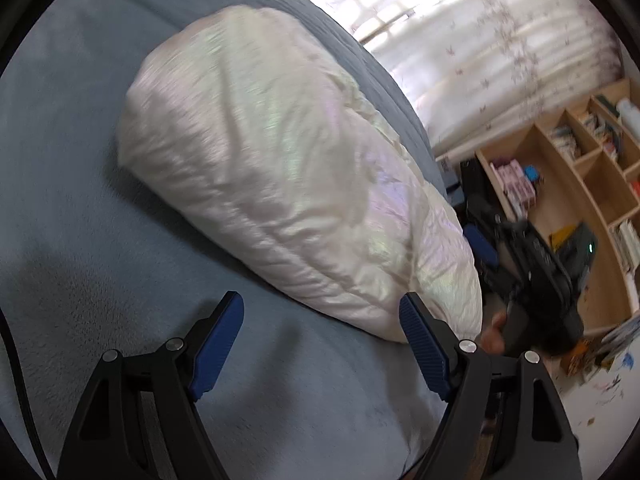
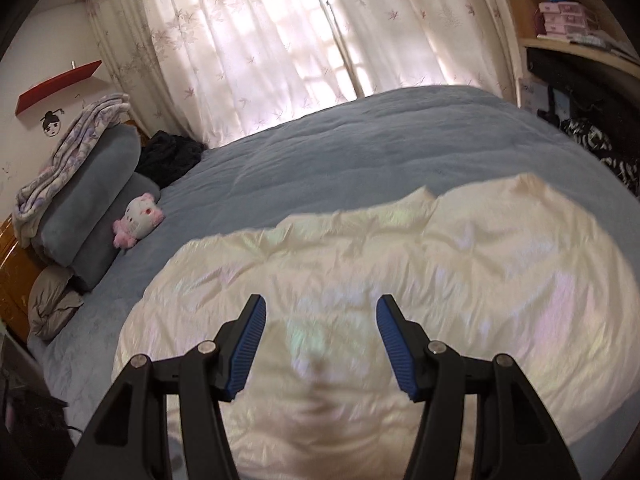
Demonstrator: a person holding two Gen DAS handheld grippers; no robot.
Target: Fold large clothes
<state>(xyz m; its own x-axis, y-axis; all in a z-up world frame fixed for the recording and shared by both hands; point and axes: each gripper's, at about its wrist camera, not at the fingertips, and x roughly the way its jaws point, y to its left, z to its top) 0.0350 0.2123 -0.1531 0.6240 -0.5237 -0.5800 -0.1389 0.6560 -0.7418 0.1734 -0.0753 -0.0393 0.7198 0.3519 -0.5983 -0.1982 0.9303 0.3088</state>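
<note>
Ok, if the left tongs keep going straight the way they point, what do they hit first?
Probably the blue-grey bedcover, just short of the cream puffy jacket; the open left tongs are empty. Depth is unclear.

One jacket (image 2: 360,280) – one plush toy (image 2: 138,220) – two hand-held grippers (image 1: 322,320) (image 2: 322,322).

Your cream puffer jacket (image 1: 280,184) blurred in both wrist views; quilting smeared, no sleeve, zip or collar readable. Jacket's near hem cut off by lower picture edge in right view (image 2: 320,420). Beside jacket's right end, your right hand (image 1: 494,334) and right gripper (image 1: 532,264) are dark smear, jaws unreadable there. Shelf (image 1: 580,184) contents beyond jacket too small to name.
</note>
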